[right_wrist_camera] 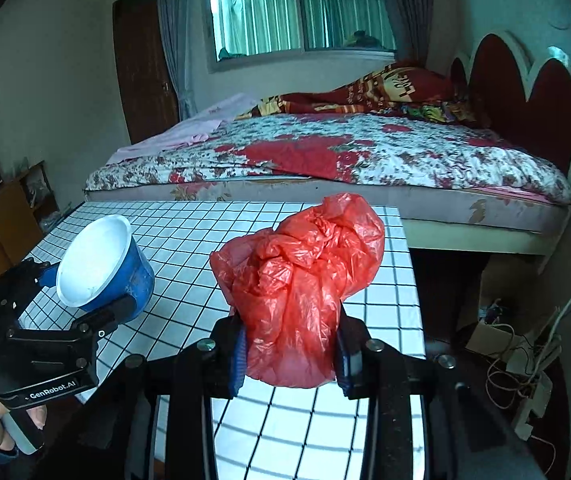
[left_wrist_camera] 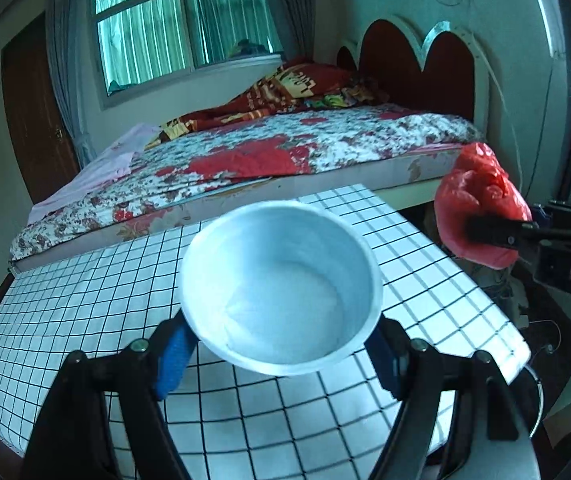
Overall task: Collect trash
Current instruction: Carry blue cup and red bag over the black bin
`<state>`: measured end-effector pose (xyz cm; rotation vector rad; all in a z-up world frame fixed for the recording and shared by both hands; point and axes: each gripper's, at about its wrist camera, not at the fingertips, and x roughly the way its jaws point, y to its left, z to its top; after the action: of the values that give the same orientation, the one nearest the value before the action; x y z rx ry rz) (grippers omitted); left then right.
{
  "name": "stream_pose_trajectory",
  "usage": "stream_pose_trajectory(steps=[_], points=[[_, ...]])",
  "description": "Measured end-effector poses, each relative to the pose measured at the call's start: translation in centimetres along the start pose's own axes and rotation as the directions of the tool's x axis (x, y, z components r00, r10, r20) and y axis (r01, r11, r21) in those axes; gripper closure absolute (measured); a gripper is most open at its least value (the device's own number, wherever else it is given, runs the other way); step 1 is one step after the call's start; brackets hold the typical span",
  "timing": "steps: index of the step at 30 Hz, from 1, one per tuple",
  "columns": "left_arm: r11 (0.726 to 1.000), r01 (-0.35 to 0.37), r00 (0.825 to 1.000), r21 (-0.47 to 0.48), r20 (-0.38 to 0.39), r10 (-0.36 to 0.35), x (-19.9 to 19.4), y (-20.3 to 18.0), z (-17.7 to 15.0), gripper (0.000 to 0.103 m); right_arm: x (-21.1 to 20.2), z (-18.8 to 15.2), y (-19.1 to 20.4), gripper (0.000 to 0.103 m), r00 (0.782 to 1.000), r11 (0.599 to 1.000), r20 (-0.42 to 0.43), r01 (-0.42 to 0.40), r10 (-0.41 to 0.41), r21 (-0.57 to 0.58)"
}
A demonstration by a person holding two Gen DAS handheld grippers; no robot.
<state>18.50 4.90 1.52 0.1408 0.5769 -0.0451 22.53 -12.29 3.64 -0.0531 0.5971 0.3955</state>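
Observation:
My left gripper (left_wrist_camera: 281, 344) is shut on a cup (left_wrist_camera: 281, 288) that is white inside and blue outside, held tilted above the checked table (left_wrist_camera: 85, 312). The cup looks empty. In the right wrist view the cup (right_wrist_camera: 105, 268) and the left gripper (right_wrist_camera: 85, 300) show at the left. My right gripper (right_wrist_camera: 291, 350) is shut on a crumpled red plastic bag (right_wrist_camera: 301, 280), held above the table's right part (right_wrist_camera: 189, 240). In the left wrist view the bag (left_wrist_camera: 481, 208) hangs past the table's right edge, pinched by the right gripper (left_wrist_camera: 497, 232).
A bed (left_wrist_camera: 245, 160) with a floral cover stands just behind the table, with a red headboard (right_wrist_camera: 525, 100). Cables and a power strip (right_wrist_camera: 525, 384) lie on the floor at the right. A low wooden shelf (right_wrist_camera: 17, 208) stands at the left wall.

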Motion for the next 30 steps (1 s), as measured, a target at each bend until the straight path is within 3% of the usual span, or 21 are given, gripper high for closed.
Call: stream_pose_trajectory(steps=[9,15,22,30], points=[[0.999,0.041,0.998,0.029,0.051,-0.043,-5.4,-4.0,0.1,0.027,-7.7,-2.4,-1.7,0.067,0.997,0.999,0.065,0.028,-0.03,0.032],[0.993,0.105,0.991,0.055,0.078,-0.109,-7.1,-7.2,0.0,0.027,-11.4,-4.4,-3.5,0.067,0.992,0.997,0.108,0.053,-0.06,0.061],[0.976,0.193,0.975,0.1,0.089,-0.202,-7.9,-11.2,-0.6,0.027,-14.4,-6.6,-6.0,0.067,0.986,0.989,0.112,0.112,-0.122,0.092],[0.944,0.302,0.95,0.134,0.043,-0.31,-8.3,-15.7,-2.7,0.027,-17.7,-10.2,-8.7,0.067,0.975,0.971,0.079,0.193,-0.206,0.138]])
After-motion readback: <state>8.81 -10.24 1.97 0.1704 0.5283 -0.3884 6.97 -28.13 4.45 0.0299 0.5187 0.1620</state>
